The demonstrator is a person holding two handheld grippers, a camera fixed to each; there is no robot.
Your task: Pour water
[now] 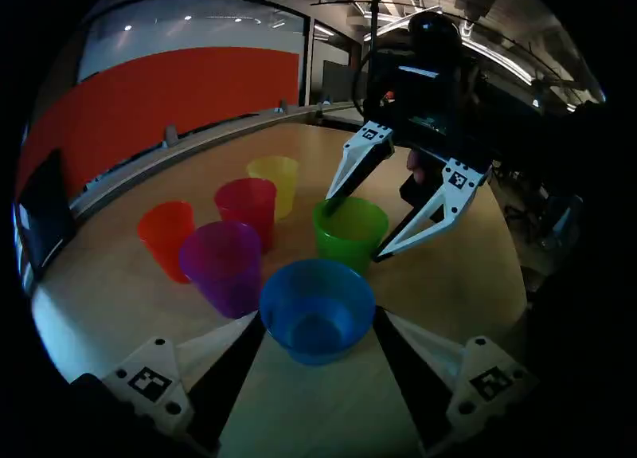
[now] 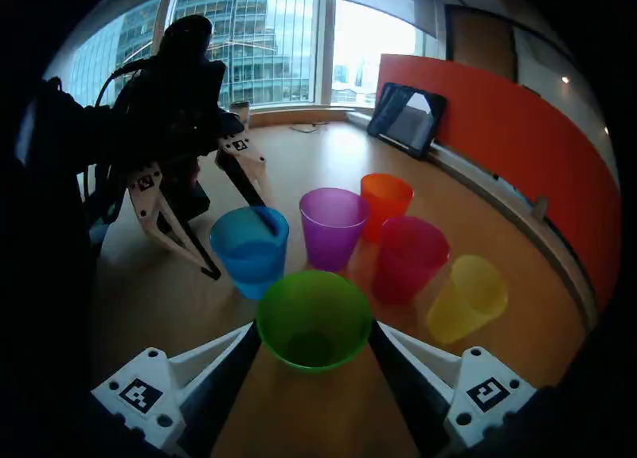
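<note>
On the table (image 1: 454, 275), the left gripper (image 1: 317, 321) straddles the light, thin, probably slippery blue cup (image 1: 318, 295) and the right gripper (image 2: 314, 330) the green cup (image 2: 312, 303), whether squeezing I cannot tell; grip mid-wall, gently.

1. My left gripper view is dim, lit by ceiling strip lights (image 1: 498, 60).
2. My right gripper view is brighter: daylight from windows (image 2: 271, 44) glares on the table (image 2: 334, 151).
3. The person (image 2: 171, 84) is a backlit silhouette.
4. Light glows through the blue cup (image 2: 251, 255) and green cup (image 2: 314, 322).
5. Edges bow outward.
</note>
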